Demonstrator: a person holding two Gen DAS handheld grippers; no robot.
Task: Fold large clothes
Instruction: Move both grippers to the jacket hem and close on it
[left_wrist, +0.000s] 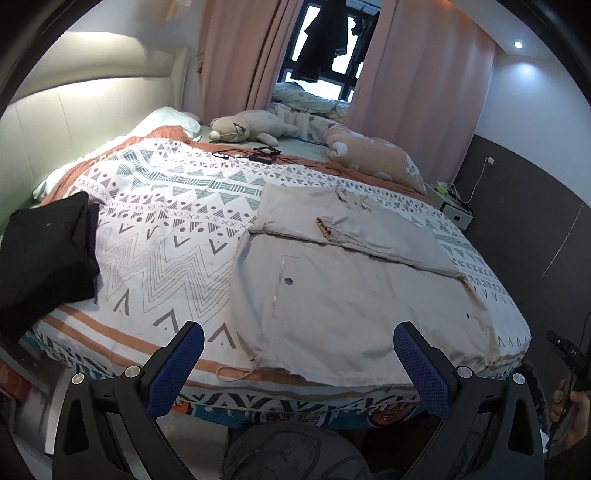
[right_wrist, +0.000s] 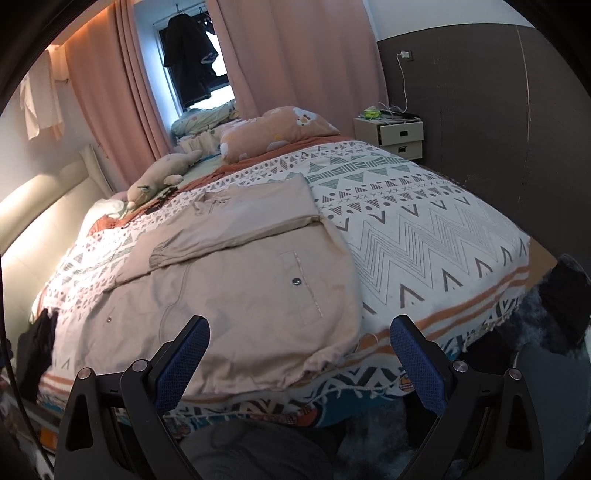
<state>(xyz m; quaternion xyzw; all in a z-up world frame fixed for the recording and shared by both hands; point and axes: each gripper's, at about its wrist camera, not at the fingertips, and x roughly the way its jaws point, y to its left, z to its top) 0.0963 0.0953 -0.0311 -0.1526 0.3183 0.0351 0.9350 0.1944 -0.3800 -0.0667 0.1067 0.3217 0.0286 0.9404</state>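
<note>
On the bed, L wrist view: beige jacket (left_wrist: 351, 280) lies flat from centre to 3 o'clock, sleeve (left_wrist: 373, 236) folded across it, hem at the near edge. My left gripper (left_wrist: 297, 363) hangs above that hem, jaws wide apart, holding nothing. Black garment (left_wrist: 44, 251) sits at 9 o'clock, well apart. R wrist view: right gripper (right_wrist: 299, 363) likewise spread, empty, jacket at 10 o'clock. I'd say pinch both hem corners w/ even tension, then lift toward the collar, keeping the sleeve tucked.

One beige jacket (left_wrist: 343, 280), one black garment (left_wrist: 44, 254), one plush toy (left_wrist: 243, 127), one patterned pillow (left_wrist: 376, 155), one nightstand (right_wrist: 391, 136)
</note>
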